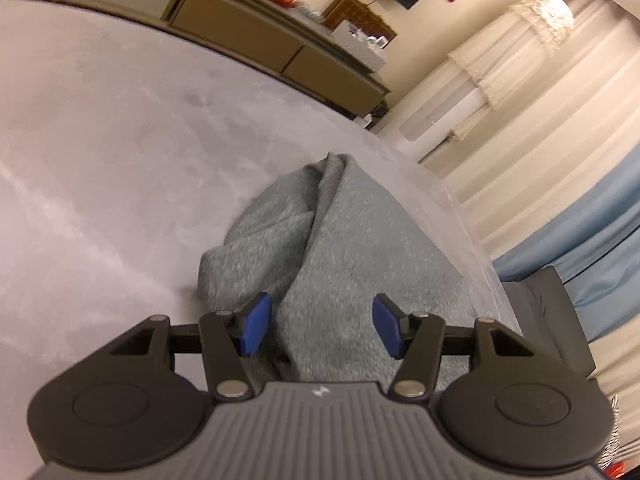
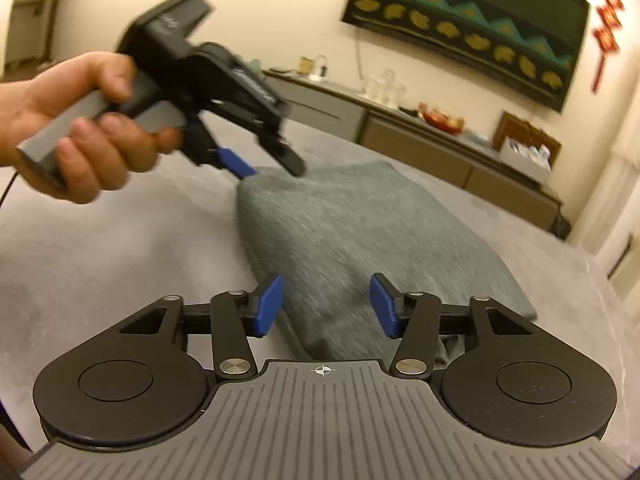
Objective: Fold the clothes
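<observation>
A grey garment (image 1: 340, 248) is seen lying bunched on a pale grey surface (image 1: 100, 160), near its edge. In the left wrist view, the left tongs (image 1: 322, 330) are held spread apart above the cloth, with nothing between the blue pads (image 1: 256, 326). Only the right wrist view shows a hand (image 2: 80, 128) gripping the handle of the left tongs (image 2: 276, 170) at the garment's far corner; contact there is blurred and cannot be told. The right tongs (image 2: 326, 304) are likewise spread open over the near part of the garment (image 2: 360, 232), which appears flatter from this side.
</observation>
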Available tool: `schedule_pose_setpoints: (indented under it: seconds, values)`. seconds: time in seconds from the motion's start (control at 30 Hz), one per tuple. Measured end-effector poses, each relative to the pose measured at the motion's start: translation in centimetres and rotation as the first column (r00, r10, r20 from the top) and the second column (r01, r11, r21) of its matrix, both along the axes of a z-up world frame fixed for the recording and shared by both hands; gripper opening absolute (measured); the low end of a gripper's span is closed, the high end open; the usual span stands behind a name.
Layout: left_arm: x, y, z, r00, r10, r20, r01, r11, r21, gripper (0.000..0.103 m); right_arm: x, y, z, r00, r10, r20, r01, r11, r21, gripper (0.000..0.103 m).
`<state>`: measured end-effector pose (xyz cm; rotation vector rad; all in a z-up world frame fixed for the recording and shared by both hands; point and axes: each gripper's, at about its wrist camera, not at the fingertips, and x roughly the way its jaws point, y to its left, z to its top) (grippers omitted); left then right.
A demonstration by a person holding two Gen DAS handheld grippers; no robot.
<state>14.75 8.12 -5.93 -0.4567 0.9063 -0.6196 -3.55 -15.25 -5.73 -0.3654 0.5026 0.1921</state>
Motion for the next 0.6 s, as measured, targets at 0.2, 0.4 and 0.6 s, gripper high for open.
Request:
schedule_pose_setpoints:
  seconds: [0.2,0.4,0.6]
  values:
    - [1.1,0.0,-0.4,0.994,-0.105,0.026,0.107,0.991,-0.079,0.057,1.5,0.4,-0.8,0.999,-0.029,-0.042,0.029,1.000,-0.003,0.053]
    - [0.9,0.3,0.4,0.970,-0.236,0.061,0.242,0.962,-0.127,0.057,1.3,-0.6,-0.9,0.995,-0.078,-0.059,0.079,0.997,0.006,0.049]
    - [0.3,0.1,0.8,0.949,-0.305,0.079,0.313,0.941,-0.125,0.063,1.1,-1.9,-1.0,0.991,-0.121,-0.049,0.120,0.993,-0.021,0.049]
